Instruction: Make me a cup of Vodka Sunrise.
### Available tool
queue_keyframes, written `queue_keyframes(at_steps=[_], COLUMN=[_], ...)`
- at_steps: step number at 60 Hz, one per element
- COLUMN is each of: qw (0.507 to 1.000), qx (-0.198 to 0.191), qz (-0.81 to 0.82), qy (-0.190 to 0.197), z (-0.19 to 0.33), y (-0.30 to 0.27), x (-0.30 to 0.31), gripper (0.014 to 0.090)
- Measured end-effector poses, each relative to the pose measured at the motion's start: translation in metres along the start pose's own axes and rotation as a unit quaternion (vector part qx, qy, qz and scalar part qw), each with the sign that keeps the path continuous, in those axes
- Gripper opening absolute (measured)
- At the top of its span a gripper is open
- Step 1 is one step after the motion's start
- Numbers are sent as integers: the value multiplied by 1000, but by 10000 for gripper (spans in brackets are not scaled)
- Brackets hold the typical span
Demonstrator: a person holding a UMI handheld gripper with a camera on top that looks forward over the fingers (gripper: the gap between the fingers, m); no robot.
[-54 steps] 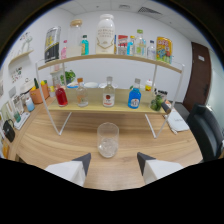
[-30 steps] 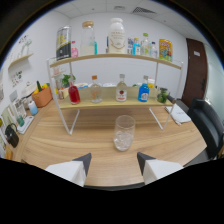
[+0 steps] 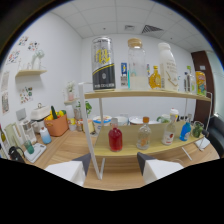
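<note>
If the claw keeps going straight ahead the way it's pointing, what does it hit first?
Probably the red round-bodied bottle on the lower wooden shelf, just beyond the open claw. The white rack post stands slightly to one side; depth is uncertain.

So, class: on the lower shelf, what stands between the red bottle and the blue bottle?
Gripper view: two clear bottles between red bottle and blue bottle.

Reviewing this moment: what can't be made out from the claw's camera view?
- Claw: fingertips cut off by the dark lower edge.
- Tall can and shelf bottles: labels too blurred to read.
- Red bottle: contents unidentifiable.
- Bowls behind it: insides hidden.
- No drinking glass in view.
</note>
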Motion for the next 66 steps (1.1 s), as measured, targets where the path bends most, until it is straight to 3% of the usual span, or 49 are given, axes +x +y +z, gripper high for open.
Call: queue_keyframes(at_steps=[9,17,21,32,50,66], qw=[1000,1000,1000,1000,999,999], qx=[14,7,-1,-12,-5,4], qz=[-10,-7,-8,-10,-33,-38], qy=[14,17,17,14,4,9], z=[49,83,97,113,99,38], y=[-17,-19,-16,-6,-5,0], x=[6,11,10,7,4,33], gripper=[849,773,692,362,342,343])
